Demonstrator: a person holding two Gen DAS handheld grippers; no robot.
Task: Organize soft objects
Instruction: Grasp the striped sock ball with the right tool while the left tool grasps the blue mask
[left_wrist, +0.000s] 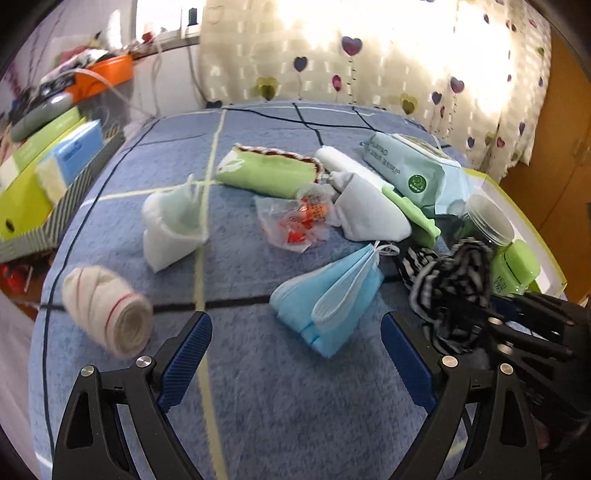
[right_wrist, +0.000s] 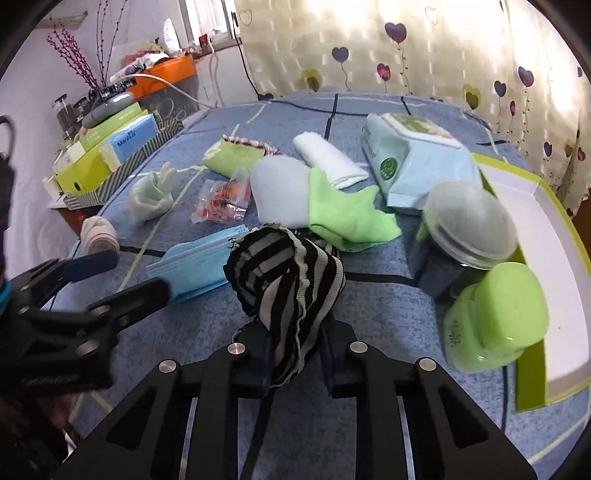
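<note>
Right tool (right_wrist: 293, 363): its two fingers pinch the striped cloth at the bottom middle of the right wrist view.
Striped cloth (right_wrist: 284, 280): black and white, bunched up, sticking up from the right tool's fingers, in the middle of that view.
Left tool (left_wrist: 295, 354): its fingers are spread wide with nothing between them, at the bottom of the left wrist view.
Left tool's pads (left_wrist: 186, 360): dark blue with ridges.
Bed cover (left_wrist: 258, 387): blue, with dark and pale lines, under all the things.
Blue masks (left_wrist: 328, 295): a small stack, just above the left tool, near the middle of the left wrist view.
Bandage roll (left_wrist: 107, 310): cream with red lines, lower left of that view, blurred.
White pouch (left_wrist: 170, 225): left of middle, blurred.
Clear bag (left_wrist: 295, 221): holds small orange bits, in the middle.
Green cloth (right_wrist: 347, 218): bright green, above the striped cloth in the right wrist view.
White towel (right_wrist: 328, 158): rolled, upper middle.
Wipes pack (right_wrist: 417, 162): pale blue with a green dot, upper right.
Clear jar (right_wrist: 469, 229): on the right, grey lid toward the camera.
Green jar (right_wrist: 498, 325): lower right, beside the box.
Box (right_wrist: 561, 266): white inside with a green edge, far right.
</note>
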